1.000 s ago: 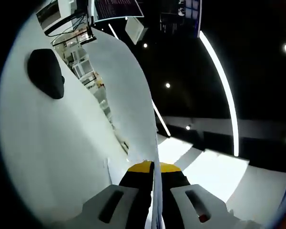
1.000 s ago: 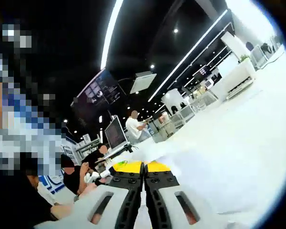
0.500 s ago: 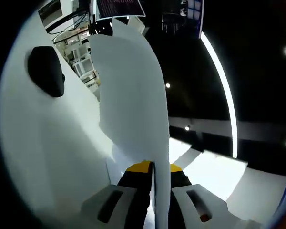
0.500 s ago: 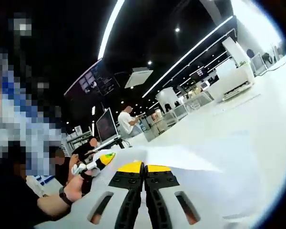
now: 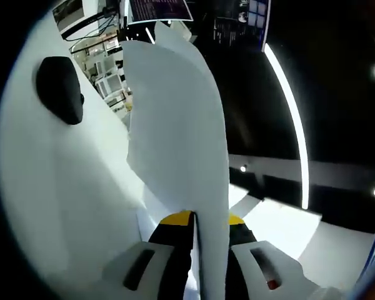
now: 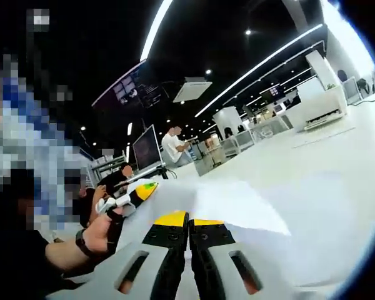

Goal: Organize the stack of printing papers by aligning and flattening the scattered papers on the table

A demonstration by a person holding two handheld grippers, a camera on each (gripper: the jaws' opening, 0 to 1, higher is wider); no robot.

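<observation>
Evidently the sheets are being gathered and held up off the table so they can be squared. Looking first at the left gripper view, the left gripper [image 5: 197, 220] is clenched on the printing papers [image 5: 175, 131], which rise edge-on from between its yellow-tipped jaws and fan upward across the middle of the picture; at least two sheet corners stand apart at the top, so the stack reads as not yet aligned. Beside the papers the white table [image 5: 56, 187] fills the left side, tilted by the roll of the camera, with a dark rounded object [image 5: 60, 89] resting on it whose kind I cannot make out. How many sheets are pinched is hidden by the jaws, and the lower edge of the stack is cut off. Turning to the right gripper view, the right gripper [image 6: 188, 220] has its jaws pressed together over a white paper [image 6: 237, 203] lying on the table; whether a sheet's edge is caught between them is hidden, so I cannot tell if it holds anything. To the left a hand [image 6: 100, 228] holds the other gripper, with a yellow tip. A standing person [image 6: 174, 146] shows in the background, too small for detail. My judgement is that the next move calls for lowering the sheets on edge and tapping them level before laying them flat.
</observation>
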